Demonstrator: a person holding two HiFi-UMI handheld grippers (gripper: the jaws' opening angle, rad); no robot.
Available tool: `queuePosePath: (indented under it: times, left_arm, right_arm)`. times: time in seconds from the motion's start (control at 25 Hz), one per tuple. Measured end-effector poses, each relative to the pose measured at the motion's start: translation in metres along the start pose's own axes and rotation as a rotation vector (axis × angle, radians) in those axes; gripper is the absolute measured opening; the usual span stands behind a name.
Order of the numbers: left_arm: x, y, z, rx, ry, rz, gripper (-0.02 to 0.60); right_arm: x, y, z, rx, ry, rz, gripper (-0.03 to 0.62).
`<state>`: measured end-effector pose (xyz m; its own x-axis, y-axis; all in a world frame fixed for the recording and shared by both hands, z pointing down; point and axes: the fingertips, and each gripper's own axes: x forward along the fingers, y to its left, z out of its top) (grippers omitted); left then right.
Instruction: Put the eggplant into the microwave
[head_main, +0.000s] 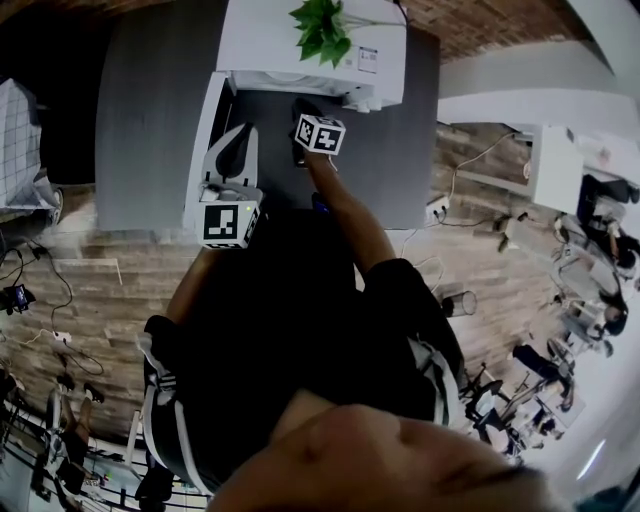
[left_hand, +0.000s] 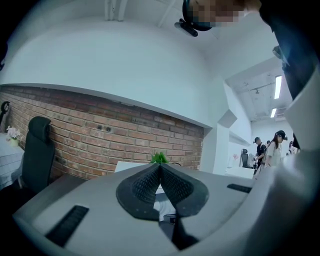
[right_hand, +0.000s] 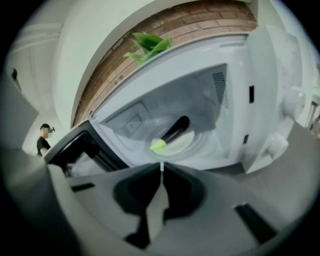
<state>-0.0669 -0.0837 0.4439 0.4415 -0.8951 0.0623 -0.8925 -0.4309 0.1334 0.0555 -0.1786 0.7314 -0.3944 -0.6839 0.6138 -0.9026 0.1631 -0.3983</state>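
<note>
My right gripper (right_hand: 161, 168) has its jaws closed together with nothing between them, only a thin sliver of light showing at the tips. It points down into the open microwave (right_hand: 220, 65). In the right gripper view the eggplant (right_hand: 176, 130) lies inside the cavity at about 12 o'clock from my jaw tips, apart from them. It rests on the turntable plate (right_hand: 192, 144), with its dark body running up toward 1 o'clock and its green cap (right_hand: 158, 145) at the near end. The door (right_hand: 75, 150) hangs open at 9 o'clock and the control panel (right_hand: 292, 105) with its knobs stands at 3 o'clock. A leafy plant (right_hand: 147, 44) sits on top of the oven at 11 o'clock. In the head view the right gripper (head_main: 306, 106) is at the mouth of the microwave (head_main: 300, 45), at 12 o'clock from my body. My left gripper (head_main: 238, 132) is at 11 o'clock over the grey table (head_main: 150, 100), beside the open door. The left gripper (left_hand: 160, 169) is also closed and empty, its ribbed pads meeting at the tips. It points level toward the brick wall (left_hand: 100, 132), with a dark chair (left_hand: 37, 150) at 9 o'clock.
</note>
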Motion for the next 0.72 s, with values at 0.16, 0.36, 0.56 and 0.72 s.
queuePosePath:
  times: [0.16,0.36,0.56,0.72]
  left_arm:
    - [-0.008,-0.003,0.002,-0.004,-0.008,-0.002,0.035]
    - [-0.015,-0.008,0.000,-0.011,-0.004,-0.007,0.035]
    - [-0.021,-0.008,-0.004,-0.015,-0.001,-0.012,0.035]
    - [-0.027,-0.005,-0.006,-0.006,0.009,-0.007,0.035]
  right_arm:
    - [-0.023,0.011,-0.005,-0.003,-0.010,0.025,0.040]
    - [-0.054,0.022,-0.005,-0.043,-0.033,0.038,0.041]
    - [-0.089,0.038,-0.001,-0.072,-0.078,0.050,0.041]
    - [-0.122,0.053,0.011,-0.116,-0.133,0.048,0.040]
